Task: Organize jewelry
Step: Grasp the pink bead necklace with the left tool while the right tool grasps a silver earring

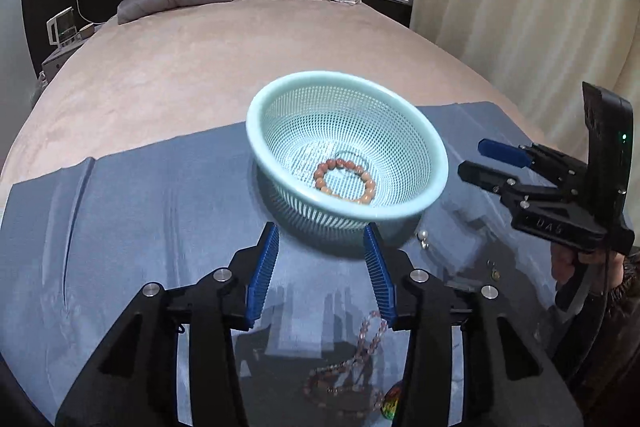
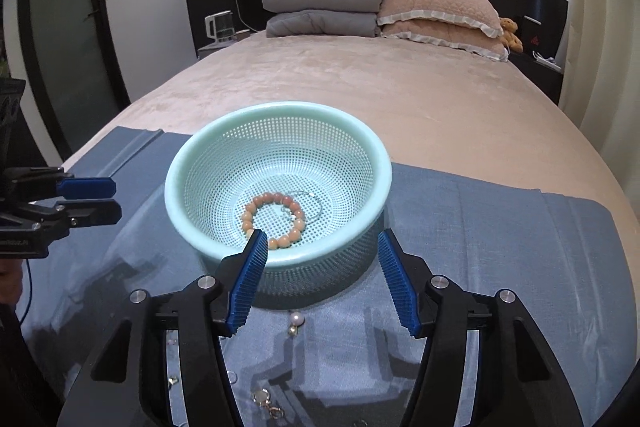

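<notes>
One pale green mesh basket (image 2: 280,187) sits upright on a blue cloth (image 2: 500,267) spread over the foot of a bed (image 2: 340,79), its round mouth facing up. In its bottom lies an orange bead bracelet (image 2: 274,217), flat, as a closed ring with no long axis to speak of, and a thin silvery chain (image 2: 308,205) curls beside and partly across it. The right gripper (image 2: 322,243) hovers just in front of the basket with its blue fingers (image 2: 250,279) spread wide and nothing between them; the left fingertip overlaps the near rim in this view, though I cannot tell whether it touches. The left gripper (image 1: 322,239) hangs near the basket's other side, its fingers (image 1: 262,273) likewise wide apart and empty. On the cloth below it lies a pink bead necklace (image 1: 360,359), strung out in loose loops running roughly from the gripper toward the camera, with a colourful pendant (image 1: 392,401) at the near end. A pearl earring (image 2: 296,321) lies on the cloth just in front of the basket, and several small metal pieces (image 2: 264,399) are scattered nearer the camera. Folded grey quilts (image 2: 324,7) and pink pillows (image 2: 440,15) are stacked at the headboard.
</notes>
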